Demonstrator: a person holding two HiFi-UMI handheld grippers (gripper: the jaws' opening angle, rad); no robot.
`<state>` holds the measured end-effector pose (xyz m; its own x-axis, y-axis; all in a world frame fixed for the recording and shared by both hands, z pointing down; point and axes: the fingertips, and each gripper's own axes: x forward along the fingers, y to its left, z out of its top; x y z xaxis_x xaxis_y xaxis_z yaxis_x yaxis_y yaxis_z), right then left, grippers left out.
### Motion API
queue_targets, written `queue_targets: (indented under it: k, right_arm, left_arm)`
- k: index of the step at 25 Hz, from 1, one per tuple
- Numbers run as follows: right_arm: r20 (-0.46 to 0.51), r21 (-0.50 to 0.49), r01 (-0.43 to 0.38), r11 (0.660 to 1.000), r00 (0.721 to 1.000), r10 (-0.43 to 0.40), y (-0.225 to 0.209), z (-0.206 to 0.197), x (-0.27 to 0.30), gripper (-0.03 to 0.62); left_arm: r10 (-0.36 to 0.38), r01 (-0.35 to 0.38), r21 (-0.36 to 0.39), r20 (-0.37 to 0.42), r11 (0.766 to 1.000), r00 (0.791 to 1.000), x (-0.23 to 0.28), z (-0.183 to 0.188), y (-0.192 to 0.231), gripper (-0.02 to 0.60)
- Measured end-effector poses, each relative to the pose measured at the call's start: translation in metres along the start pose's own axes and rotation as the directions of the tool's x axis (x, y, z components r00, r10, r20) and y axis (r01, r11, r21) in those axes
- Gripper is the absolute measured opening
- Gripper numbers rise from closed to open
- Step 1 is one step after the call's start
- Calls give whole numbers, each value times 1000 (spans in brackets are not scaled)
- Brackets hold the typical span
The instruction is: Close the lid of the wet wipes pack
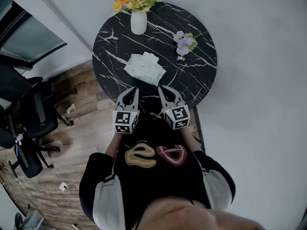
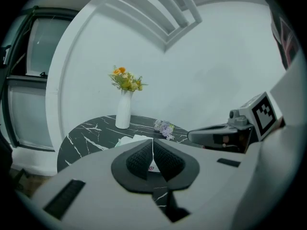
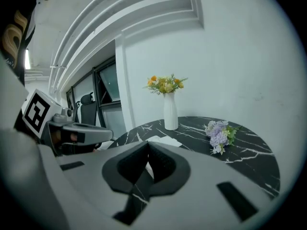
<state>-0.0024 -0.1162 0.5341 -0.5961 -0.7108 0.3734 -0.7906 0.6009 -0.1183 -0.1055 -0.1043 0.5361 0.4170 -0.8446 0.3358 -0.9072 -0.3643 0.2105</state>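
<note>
The pale green wet wipes pack [image 1: 145, 67] lies near the middle of the round black marble table [image 1: 120, 42], with its lid standing up and a white wipe poking out. Both grippers hover side by side at the table's near edge, short of the pack. My left gripper [image 1: 130, 93] is shut, its pads touching with nothing between them. My right gripper [image 1: 164, 91] is shut and empty too. In the left gripper view, the pack [image 2: 132, 140] peeks over the shut pads [image 2: 144, 158]. A corner of the pack [image 3: 163, 141] shows above the pads [image 3: 162, 164] in the right gripper view.
A white vase [image 1: 138, 22] of yellow and orange flowers stands at the table's far edge. A small lilac bouquet [image 1: 184, 43] lies at the right. Office chairs [image 1: 33, 114] stand on the wood floor to the left. A white wall lies behind and to the right.
</note>
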Motion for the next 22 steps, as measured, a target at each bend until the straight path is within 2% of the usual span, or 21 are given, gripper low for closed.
queue_targets:
  k: [6, 10, 16, 22]
  right_arm:
    - [-1, 151, 69, 986, 998, -70, -21, 8, 13, 12]
    - [-20, 311, 86, 946, 996, -84, -41, 12, 28, 12]
    - [-44, 372, 80, 925, 997, -69, -62, 21, 44, 12]
    - [-87, 386, 56, 921, 996, -24, -85, 26, 68, 12]
  left_arm:
    - [-51, 51, 16, -14, 999, 999, 14, 8, 22, 18]
    - [-44, 44, 5, -17, 999, 999, 21, 13, 35, 18]
    - [-41, 40, -22, -33, 999, 999, 25, 14, 36, 18]
    - [-2, -1, -51, -55, 999, 998, 39, 12, 43, 18]
